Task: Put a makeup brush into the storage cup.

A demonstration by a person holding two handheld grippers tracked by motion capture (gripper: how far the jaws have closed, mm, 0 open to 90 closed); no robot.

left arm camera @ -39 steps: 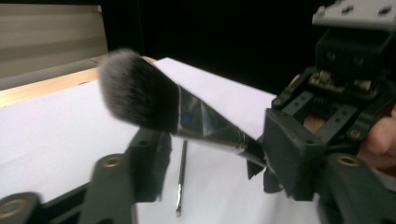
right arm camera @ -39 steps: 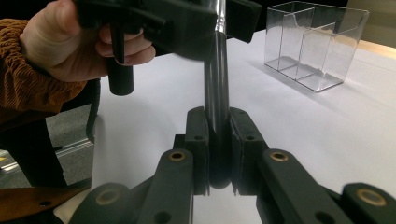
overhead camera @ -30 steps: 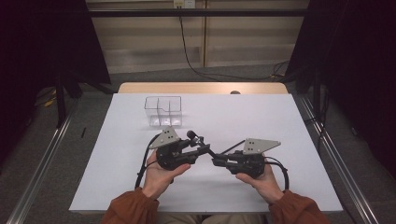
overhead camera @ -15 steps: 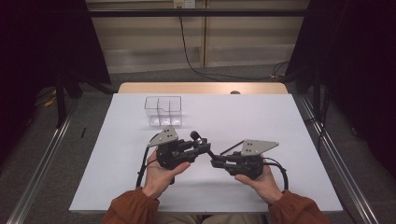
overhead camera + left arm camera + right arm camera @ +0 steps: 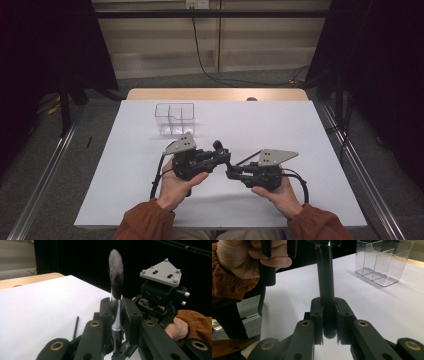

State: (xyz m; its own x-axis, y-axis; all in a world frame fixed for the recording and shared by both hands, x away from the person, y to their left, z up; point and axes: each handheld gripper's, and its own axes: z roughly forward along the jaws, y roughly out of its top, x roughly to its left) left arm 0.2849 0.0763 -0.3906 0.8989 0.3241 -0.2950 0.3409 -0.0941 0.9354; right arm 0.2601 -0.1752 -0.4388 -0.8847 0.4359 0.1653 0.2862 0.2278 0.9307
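A make-up brush (image 5: 219, 146) with dark bristles (image 5: 115, 272), a silver ferrule and a black handle (image 5: 326, 277) stands nearly upright between my two grippers over the white table's near middle. My left gripper (image 5: 225, 159) has just been closing its jaws, and its pads now press on the ferrule (image 5: 116, 315). The right gripper (image 5: 231, 174) is shut on the handle's lower end (image 5: 329, 325), just below the left one. In the left gripper view, the left gripper (image 5: 117, 306) holds the brush with the bristles pointing up. In the right gripper view, the right gripper (image 5: 329, 312) clamps the rounded handle tip.
A clear plastic box (image 5: 174, 119) with several compartments stands on the white table sheet (image 5: 280, 125) behind the left hand, and is seen at the upper right as the clear box (image 5: 384, 262). Both hands (image 5: 175, 185) rest near the front edge.
The left gripper's jaws have closed in on the brush, and the left hand has shifted slightly to the right with it. The right gripper has kept still.
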